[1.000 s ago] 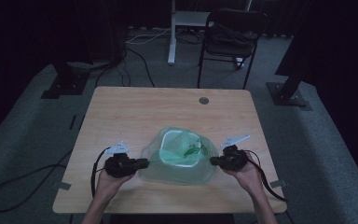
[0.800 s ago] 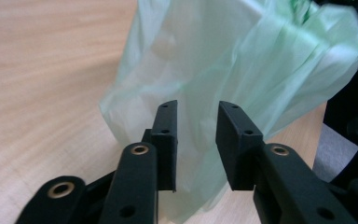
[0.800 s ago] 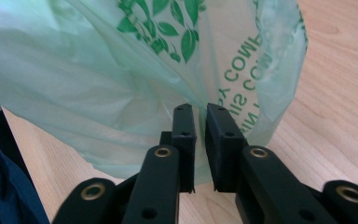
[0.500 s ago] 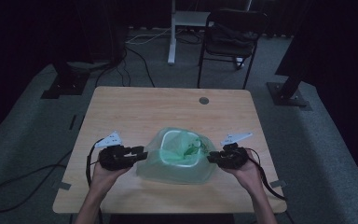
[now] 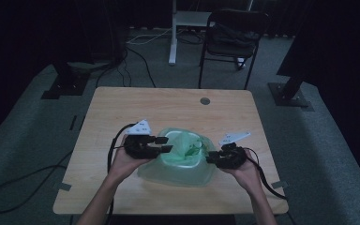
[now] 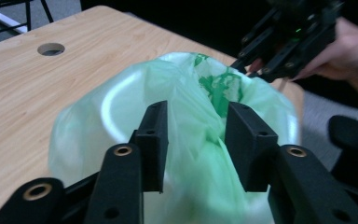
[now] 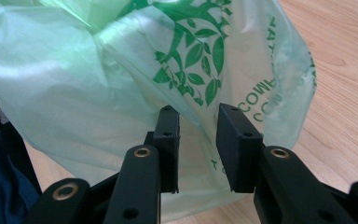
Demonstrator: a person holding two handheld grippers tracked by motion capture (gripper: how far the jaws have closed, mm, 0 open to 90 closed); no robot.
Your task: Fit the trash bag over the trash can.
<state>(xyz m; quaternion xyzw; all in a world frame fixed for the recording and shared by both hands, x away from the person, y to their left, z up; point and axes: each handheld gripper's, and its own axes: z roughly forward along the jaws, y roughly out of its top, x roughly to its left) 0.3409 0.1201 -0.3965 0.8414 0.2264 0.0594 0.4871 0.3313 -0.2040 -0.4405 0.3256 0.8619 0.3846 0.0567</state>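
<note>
A pale green see-through bag printed with dark green leaves lies puffed over a white round container near the table's front. My left gripper hovers above the bag's left rim. Its jaws have just been opening and stand apart in the left gripper view, with bag film in the gap but not pressed. My right gripper sits at the bag's right edge. Its jaws have also just been opening, and loose film hangs between them unpinched.
The wooden table has a round cable hole at its far side. Behind it stand a black chair and a white post. Cables trail on the floor at left.
My left gripper has risen and moved right, over the bag's left rim, and its jaws have spread. The right gripper stayed in place while its jaws spread off the film.
</note>
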